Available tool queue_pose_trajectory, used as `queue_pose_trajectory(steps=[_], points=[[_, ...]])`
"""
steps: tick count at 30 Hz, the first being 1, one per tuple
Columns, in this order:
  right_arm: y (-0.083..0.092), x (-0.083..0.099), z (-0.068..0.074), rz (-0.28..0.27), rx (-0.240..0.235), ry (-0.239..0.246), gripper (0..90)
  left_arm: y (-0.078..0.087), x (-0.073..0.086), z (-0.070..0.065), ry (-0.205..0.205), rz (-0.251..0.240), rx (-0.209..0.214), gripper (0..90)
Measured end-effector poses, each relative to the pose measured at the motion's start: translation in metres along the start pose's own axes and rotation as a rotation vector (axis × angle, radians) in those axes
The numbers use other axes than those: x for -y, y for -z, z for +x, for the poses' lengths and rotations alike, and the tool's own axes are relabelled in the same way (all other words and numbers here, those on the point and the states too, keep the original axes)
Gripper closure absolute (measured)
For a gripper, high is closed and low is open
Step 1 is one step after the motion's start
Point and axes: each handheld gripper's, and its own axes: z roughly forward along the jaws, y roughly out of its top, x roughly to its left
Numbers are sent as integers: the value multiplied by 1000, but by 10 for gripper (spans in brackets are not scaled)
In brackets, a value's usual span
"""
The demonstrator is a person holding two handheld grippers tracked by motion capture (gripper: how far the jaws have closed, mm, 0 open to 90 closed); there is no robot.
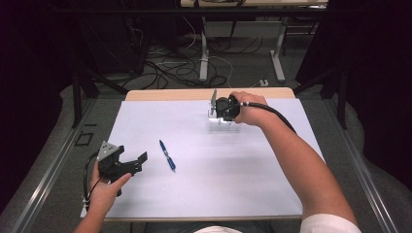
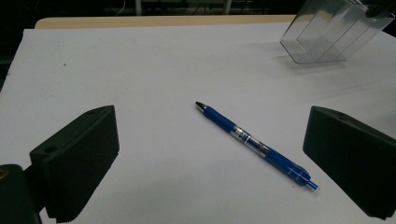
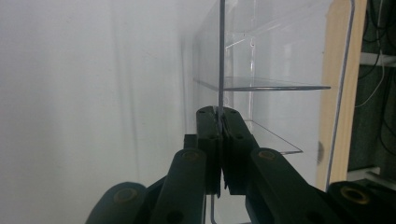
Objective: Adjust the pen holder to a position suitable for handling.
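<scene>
near the table's far edge the right gripper (image 1: pixel 219 108) pinches a wall of the clear holder (image 3: pixel 261 84), jaws clamped tight on it; by the left edge the left gripper (image 1: pixel 127 164) rests with jaws wide, a blue pen (image 2: pixel 254 143) lying between them on the table (image 1: pixel 233 184)

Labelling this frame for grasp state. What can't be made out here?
- Clear holder: in the high view the right gripper and hand cover most of it; the left gripper view cuts its top off at the edge.
- Blue pen: barrel print too small to read.
- Right gripper view: jaws pinch one wall of the holder; contents unclear through glare.
- Left gripper: open, nothing held.
</scene>
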Motion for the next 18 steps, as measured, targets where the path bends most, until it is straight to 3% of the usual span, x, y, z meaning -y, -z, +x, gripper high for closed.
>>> queue_pose_trajectory(steps=[3, 9, 10, 11, 18], points=[[4, -7, 8, 29, -24, -18, 875, 0, 0, 0, -1, 1, 1, 35], [9, -17, 18, 24, -51, -19, 876, 0, 0, 0, -1, -1, -2, 35], [9, -19, 21, 6, -51, -17, 876, 0, 0, 0, -1, 0, -3, 35], [11, -22, 22, 27, -64, -11, 875, 0, 0, 0, -1, 0, -3, 35], [13, -40, 30, 23, -101, 20, 875, 1, 0, -1, -3, 0, -4, 35]])
